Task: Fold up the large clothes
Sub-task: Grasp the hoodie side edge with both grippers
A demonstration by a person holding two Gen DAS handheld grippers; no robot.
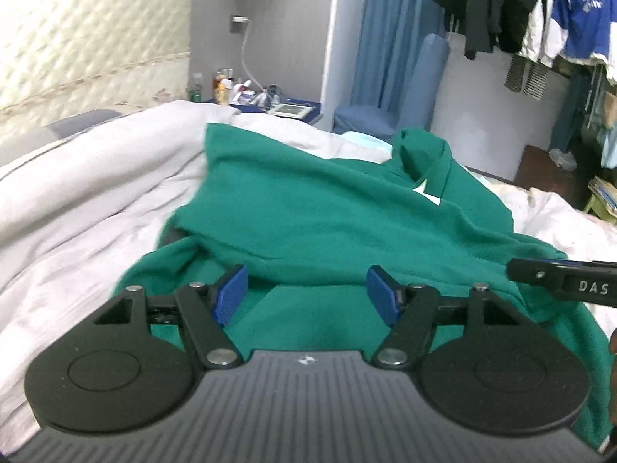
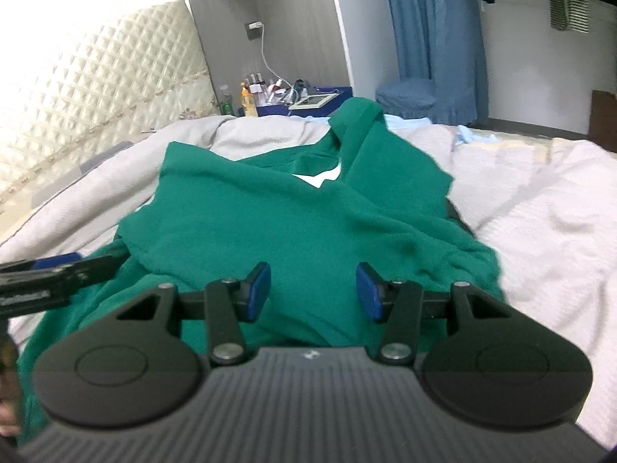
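green garment [image 1: 327, 208]: near hem hidden behind gripper body, lower frame, both views | right gripper [image 1: 570, 283]: cut off at right edge of left wrist view | bottles [image 2: 252, 94] on bedside table, upper centre: labels too small to read | hanging clothes [image 1: 540, 7]: cropped at top right, blurred

Left gripper [image 1: 304, 293]: jaws spread wide, blue pads [image 1: 231, 295] clear of any contact, nothing held. Right gripper [image 2: 312, 292]: jaws parted, pads free, nothing clamped. Both point forward and downward, side by side.
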